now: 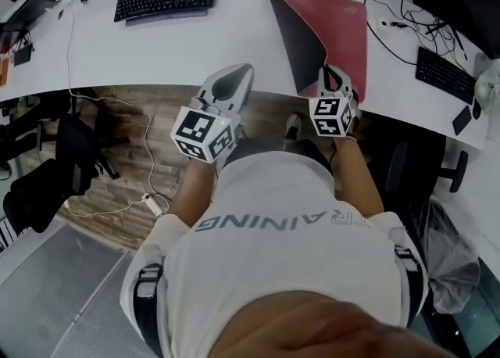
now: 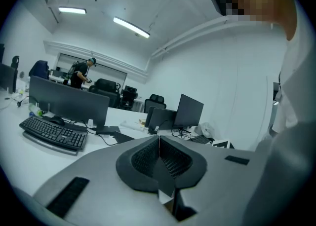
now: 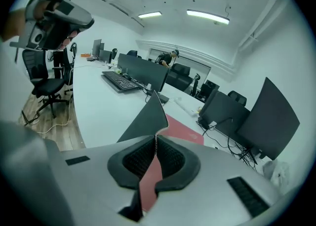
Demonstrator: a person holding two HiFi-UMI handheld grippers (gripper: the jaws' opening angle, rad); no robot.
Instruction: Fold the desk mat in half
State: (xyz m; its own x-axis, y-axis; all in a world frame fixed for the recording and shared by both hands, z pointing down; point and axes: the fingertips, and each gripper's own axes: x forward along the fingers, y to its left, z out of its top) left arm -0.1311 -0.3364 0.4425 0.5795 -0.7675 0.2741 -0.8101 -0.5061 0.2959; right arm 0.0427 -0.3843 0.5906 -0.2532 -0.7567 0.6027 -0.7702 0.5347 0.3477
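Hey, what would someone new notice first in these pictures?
The red desk mat with a dark underside, on the right of the white desk, has its left part lifted up. The right gripper is clamped on its near edge, while the left gripper hangs shut and empty by the desk's front edge, left of the mat.

I get bright, even light from ceiling strips (image 3: pixel 207 17), with only faint shadows on the white desk (image 1: pixel 156 44). Both gripper views bend and darken toward their corners; nearby surfaces at the frame bottoms look soft.
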